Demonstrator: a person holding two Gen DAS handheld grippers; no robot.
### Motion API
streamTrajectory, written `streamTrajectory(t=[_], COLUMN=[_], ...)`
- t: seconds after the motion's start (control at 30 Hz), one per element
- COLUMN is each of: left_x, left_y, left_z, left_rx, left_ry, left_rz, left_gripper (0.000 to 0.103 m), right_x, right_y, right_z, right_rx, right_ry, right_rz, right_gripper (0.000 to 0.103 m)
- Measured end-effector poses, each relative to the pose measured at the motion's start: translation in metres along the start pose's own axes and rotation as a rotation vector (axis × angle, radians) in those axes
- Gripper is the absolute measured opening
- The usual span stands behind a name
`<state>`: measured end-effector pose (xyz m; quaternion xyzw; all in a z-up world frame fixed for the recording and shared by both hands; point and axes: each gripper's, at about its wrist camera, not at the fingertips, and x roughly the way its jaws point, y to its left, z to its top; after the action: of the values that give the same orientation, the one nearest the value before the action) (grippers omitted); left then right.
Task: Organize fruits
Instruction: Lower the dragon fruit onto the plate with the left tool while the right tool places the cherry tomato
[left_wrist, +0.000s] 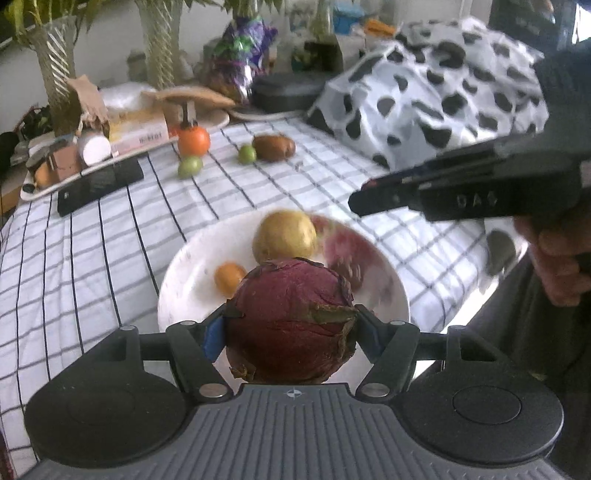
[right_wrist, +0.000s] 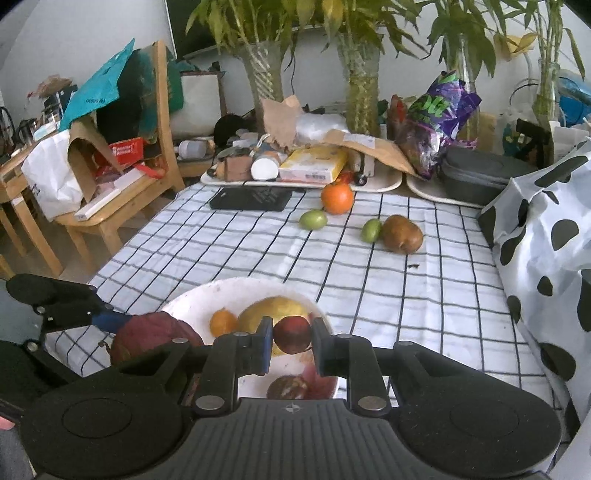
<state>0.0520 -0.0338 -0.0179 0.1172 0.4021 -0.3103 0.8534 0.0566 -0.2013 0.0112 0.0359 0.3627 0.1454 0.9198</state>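
Note:
My left gripper (left_wrist: 290, 319) is shut on a dark red dragon fruit (left_wrist: 291, 325), pinched between its blue pads just above the near rim of a white plate (left_wrist: 184, 266). On the plate lie a yellow fruit (left_wrist: 284, 236) and a small orange fruit (left_wrist: 229, 277). In the right wrist view my right gripper (right_wrist: 292, 332) is shut on a small red fruit (right_wrist: 291, 338) over the same plate (right_wrist: 192, 299). My left gripper (right_wrist: 110, 321) with the dragon fruit (right_wrist: 147, 332) shows at the left. My right gripper (left_wrist: 360, 201) hangs above the plate's right side.
On the checked cloth farther back lie an orange fruit (right_wrist: 336, 197), two green fruits (right_wrist: 313, 219) (right_wrist: 370, 229) and a brown fruit (right_wrist: 400, 234). A black phone (right_wrist: 251, 197) and cluttered trays (right_wrist: 280, 181) line the far edge. A spotted bag (right_wrist: 546, 236) is at right.

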Motion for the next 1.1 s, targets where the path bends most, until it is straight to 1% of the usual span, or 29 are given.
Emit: streamTrajectory(t=[0.13, 0.27, 0.4, 0.5, 0.6, 0.73, 0.97, 1.1], left_x=[0.011, 0.011, 0.013, 0.011, 0.005, -0.010, -0.031, -0.036], left_y=[-0.002, 0.004, 0.007, 0.005, 0.005, 0.008, 0.005, 0.002], left_z=[-0.009, -0.011, -0.011, -0.010, -0.010, -0.011, -0.020, -0.020], left_rx=[0.017, -0.009, -0.034, -0.023, -0.026, -0.069, -0.125, -0.126], left_ry=[0.065, 0.052, 0.051, 0.042, 0.023, -0.023, -0.050, -0.068], left_rz=[0.014, 0.005, 0.009, 0.040, 0.053, 0.046, 0.100, 0.134], left_gripper=[0.068, 0.070, 0.076, 0.080, 0.080, 0.081, 0.081, 0.081], right_x=[0.004, 0.008, 0.011, 0.011, 0.010, 0.008, 0.007, 0.010], right_y=[0.009, 0.018, 0.022, 0.023, 0.022, 0.022, 0.022, 0.020], right_z=[-0.008, -0.014, -0.016, -0.019, -0.021, -0.023, -0.025, -0.026], right_rx=[-0.018, -0.044, -0.046, -0.036, -0.016, 0.004, 0.039, 0.081], right_ry=[0.047, 0.083, 0.100, 0.108, 0.112, 0.114, 0.121, 0.146], right_rz=[0.006, 0.009, 0.006, 0.005, 0.000, -0.007, -0.010, -0.003], right_gripper=[0.022, 0.022, 0.022, 0.022, 0.022, 0.023, 0.023, 0.023])
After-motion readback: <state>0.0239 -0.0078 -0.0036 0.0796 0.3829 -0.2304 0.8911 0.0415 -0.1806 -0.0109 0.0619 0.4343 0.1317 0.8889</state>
